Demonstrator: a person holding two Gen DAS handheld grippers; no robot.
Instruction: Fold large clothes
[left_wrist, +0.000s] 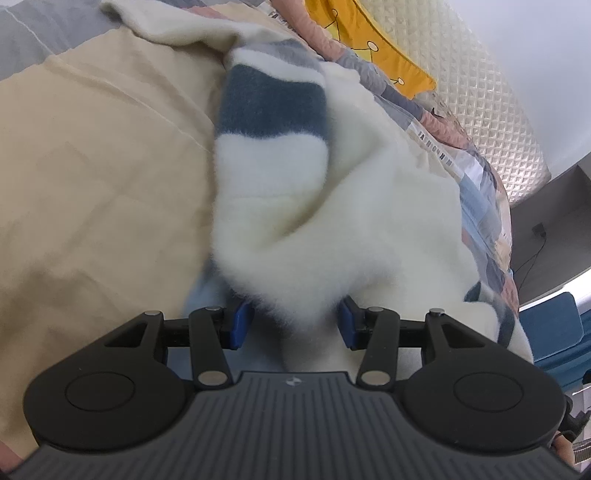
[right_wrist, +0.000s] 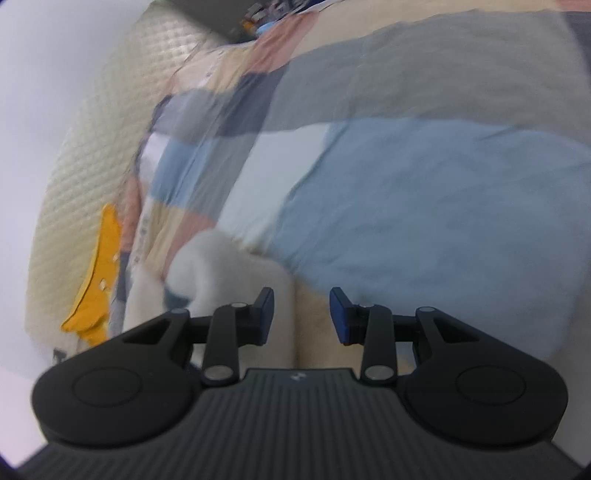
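Observation:
A fluffy cream sweater (left_wrist: 369, 206) with dark blue and grey stripes on its sleeve lies bunched on the bed. My left gripper (left_wrist: 293, 323) has its blue pads either side of a thick fold of the sweater, which fills the gap between them. In the blurred right wrist view, my right gripper (right_wrist: 301, 314) is open and empty above the bedcover, with part of the cream sweater (right_wrist: 210, 273) just left of its left finger.
The bed carries a patchwork cover (right_wrist: 424, 206) in beige, grey and light blue. A quilted cream headboard (left_wrist: 491, 107) and a yellow cushion (left_wrist: 373, 40) lie at the back. A grey shelf unit (left_wrist: 546, 229) stands beside the bed.

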